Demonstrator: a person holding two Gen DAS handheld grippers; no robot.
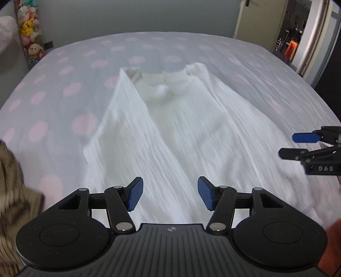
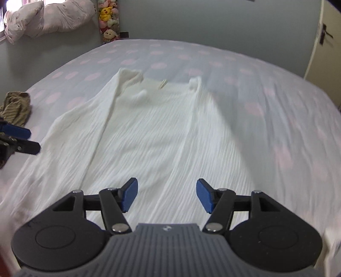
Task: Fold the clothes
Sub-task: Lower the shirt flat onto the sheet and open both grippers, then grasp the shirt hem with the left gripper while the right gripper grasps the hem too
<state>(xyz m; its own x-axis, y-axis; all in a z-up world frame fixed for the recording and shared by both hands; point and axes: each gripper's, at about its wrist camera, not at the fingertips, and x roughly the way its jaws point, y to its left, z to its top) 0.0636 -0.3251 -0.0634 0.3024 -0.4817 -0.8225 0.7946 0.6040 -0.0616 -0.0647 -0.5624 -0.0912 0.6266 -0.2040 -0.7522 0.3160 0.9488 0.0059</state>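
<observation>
Tongs first: the left gripper [image 1: 169, 196] is sitting at the bottom centre of its own view, its two blue pads standing well apart with nothing between them, only cloth showing below the gap; the right gripper [image 2: 166, 196] is sitting likewise at the bottom centre of its view, jaws parted wide and gripping nothing. Both are pointing steeply downward and forward over the fabric; each is also showing in the other's camera, the right one poking in from the right edge of the left view, the left one from the left edge of the right view, both with pads apart.

One white ribbed garment [image 2: 149, 136] is lying spread on the bed [image 2: 266, 89], filling the middle of both views; its long axis is running from the bottom of the frame up toward the top, with the neckline and two shoulder straps pointing at the upper centre, away from the grippers; both side edges are lying folded inward, forming two long creases that are converging toward the straps. The left view is blurring heavily.

Outward: one brown striped garment [image 2: 16, 107] is lying crumpled at the left edge; the dotted sheet is stretching beyond; one column of plush toys [image 2: 108, 20] is hanging at the upper left; one pale duvet [image 2: 46, 18] is bunching in the upper-left corner; one door [image 2: 324, 42] is standing at the upper right.
</observation>
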